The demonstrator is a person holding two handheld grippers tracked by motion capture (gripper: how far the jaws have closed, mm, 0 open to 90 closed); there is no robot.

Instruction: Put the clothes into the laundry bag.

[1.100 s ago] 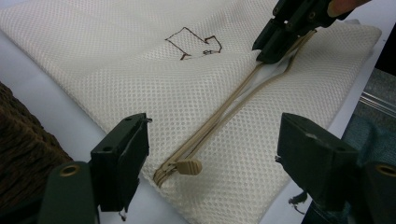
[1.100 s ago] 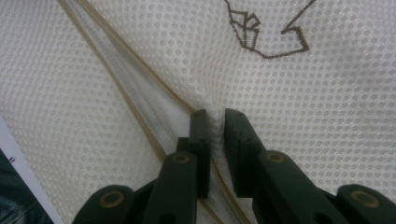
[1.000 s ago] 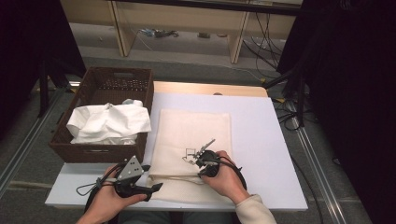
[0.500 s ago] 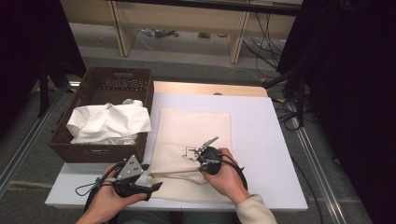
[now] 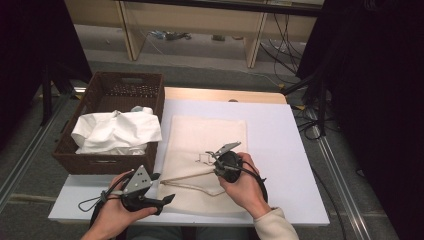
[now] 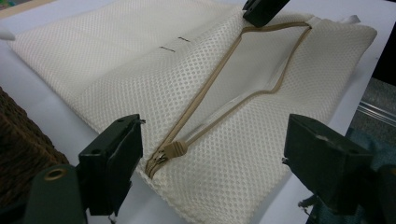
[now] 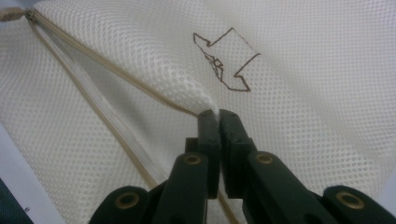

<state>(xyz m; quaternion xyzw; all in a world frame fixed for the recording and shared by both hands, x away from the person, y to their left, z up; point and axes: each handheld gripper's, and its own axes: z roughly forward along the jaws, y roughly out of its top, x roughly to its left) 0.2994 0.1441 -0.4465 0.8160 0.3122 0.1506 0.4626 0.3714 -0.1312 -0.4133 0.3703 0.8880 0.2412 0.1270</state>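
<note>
A cream mesh bag (image 5: 205,132) lies flat on the white table (image 5: 280,130), its tan zipper (image 6: 224,65) partly undone. My right gripper (image 5: 216,167) is shut on the upper edge of the zipper opening (image 7: 218,114) and holds that edge raised off the lower layer. A brown outline print (image 7: 226,65) sits just beyond its jaws. My left gripper (image 5: 164,187) rests at the bag's near left corner. Its jaws have just been opening and stand wide (image 6: 217,140). The zipper pull (image 6: 173,150) lies on the bag between them, untouched.
A dark wicker basket (image 5: 100,162) with crumpled white cloth (image 5: 117,132) stands at the table's left side, close to my left gripper. Wooden shelving (image 5: 200,25) and loose cables (image 5: 305,115) lie beyond and to the right of the table.
My right gripper has risen a little with the bag's zipper edge pinched in it, so the opening gapes wider. The left hand has stayed in place.
</note>
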